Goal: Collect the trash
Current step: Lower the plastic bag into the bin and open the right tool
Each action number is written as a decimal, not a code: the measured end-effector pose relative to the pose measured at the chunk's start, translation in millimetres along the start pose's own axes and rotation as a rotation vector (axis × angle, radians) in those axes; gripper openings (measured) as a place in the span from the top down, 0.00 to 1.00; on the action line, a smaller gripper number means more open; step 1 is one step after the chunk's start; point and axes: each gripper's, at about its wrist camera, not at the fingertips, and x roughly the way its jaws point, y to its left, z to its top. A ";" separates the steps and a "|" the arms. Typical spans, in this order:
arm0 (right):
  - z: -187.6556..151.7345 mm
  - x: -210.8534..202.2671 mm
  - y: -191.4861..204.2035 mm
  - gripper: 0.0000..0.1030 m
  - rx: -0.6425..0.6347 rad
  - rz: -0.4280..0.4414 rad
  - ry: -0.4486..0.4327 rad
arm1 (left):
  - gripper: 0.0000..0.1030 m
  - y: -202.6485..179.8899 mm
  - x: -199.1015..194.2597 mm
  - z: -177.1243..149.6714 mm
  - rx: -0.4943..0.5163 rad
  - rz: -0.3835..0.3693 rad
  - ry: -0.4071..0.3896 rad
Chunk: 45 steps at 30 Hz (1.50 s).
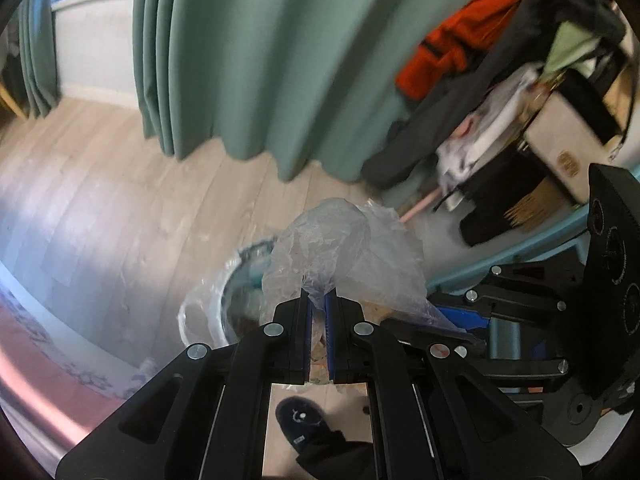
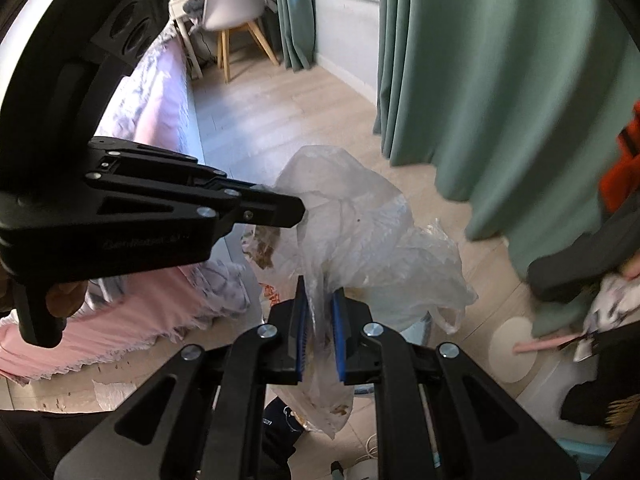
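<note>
A clear, crumpled plastic trash bag [image 1: 344, 248] is held up between both grippers above the floor. My left gripper [image 1: 319, 300] is shut on one edge of the bag. My right gripper [image 2: 320, 300] is shut on another bunched edge of the bag [image 2: 360, 224]. Brown scraps of trash [image 2: 264, 248] show through the plastic. In the right wrist view the left gripper [image 2: 296, 210] reaches in from the left and pinches the bag's rim. A round bin [image 1: 208, 312] lined with plastic stands on the floor under the bag.
Green curtains [image 1: 248, 60] hang behind. A bed with a pink cover [image 2: 156, 92] is at the left. A pile of clothes with an orange jacket [image 1: 460, 40] is at the right. A chair [image 2: 236, 4] stands far back. A dark slipper [image 1: 304, 420] is below.
</note>
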 end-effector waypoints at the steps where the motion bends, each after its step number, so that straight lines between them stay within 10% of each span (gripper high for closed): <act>1: -3.7 9.5 -2.4 0.88 0.004 0.002 0.009 | 0.96 3.6 12.6 -5.9 -0.003 0.003 0.015; 22: -66.1 168.1 -53.0 0.88 0.093 0.026 0.180 | 0.96 52.6 184.9 -61.4 -0.038 0.041 0.202; 45: -87.4 245.5 -66.9 0.88 0.031 0.022 0.301 | 0.96 75.9 256.5 -88.7 -0.047 0.085 0.281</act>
